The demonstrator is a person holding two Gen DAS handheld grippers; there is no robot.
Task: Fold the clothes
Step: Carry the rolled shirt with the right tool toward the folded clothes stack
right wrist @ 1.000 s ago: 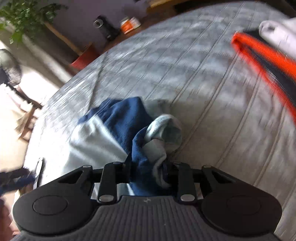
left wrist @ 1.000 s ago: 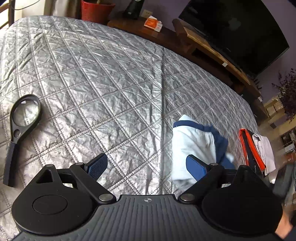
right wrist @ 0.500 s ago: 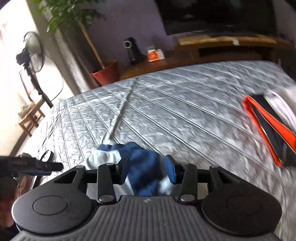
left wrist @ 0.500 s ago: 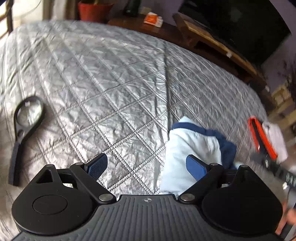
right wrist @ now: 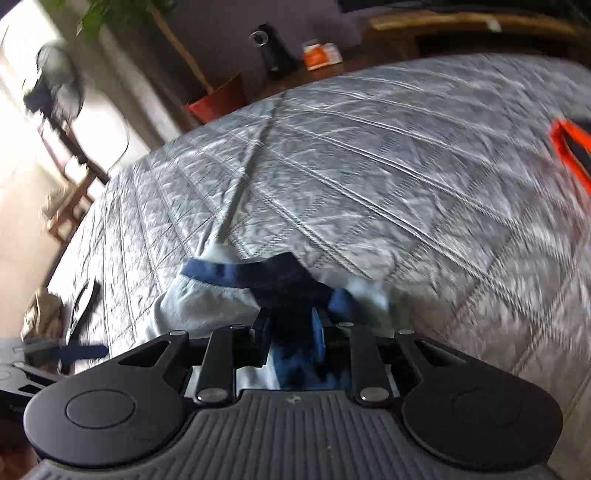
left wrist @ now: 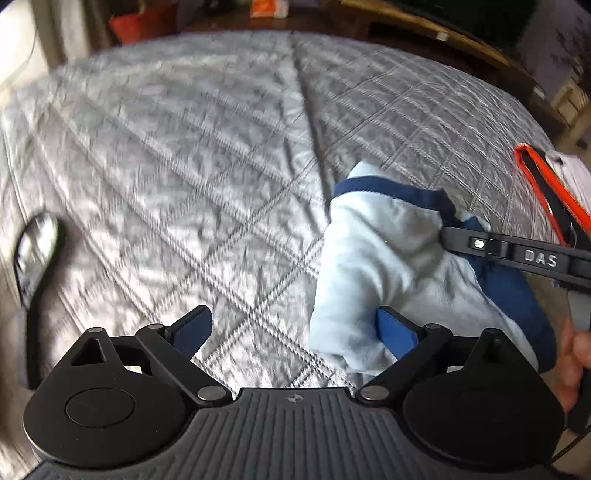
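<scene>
Closing on navy part of the garment (right wrist: 280, 284), right gripper (right wrist: 291, 338) pinches it; left gripper (left wrist: 291, 328) w/ fingers apart, near-left of it on the quilt (left wrist: 184, 166).

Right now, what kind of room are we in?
Most likely a bedroom: a wide bed under a grey quilted bedspread, a standing fan by the bright window side, and a potted plant in a red pot beside a low wooden cabinet.

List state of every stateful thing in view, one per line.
Left tongs: open, nothing between the pads, one pad at the garment's edge.
Right tongs: closing, dark blue fabric between the pads.
Blue-and-white garment: bunched, unfolded, on the quilt.
Orange-trimmed garment: lying near the quilt's edge, untouched.
Magnifying glass: lying flat.
</scene>
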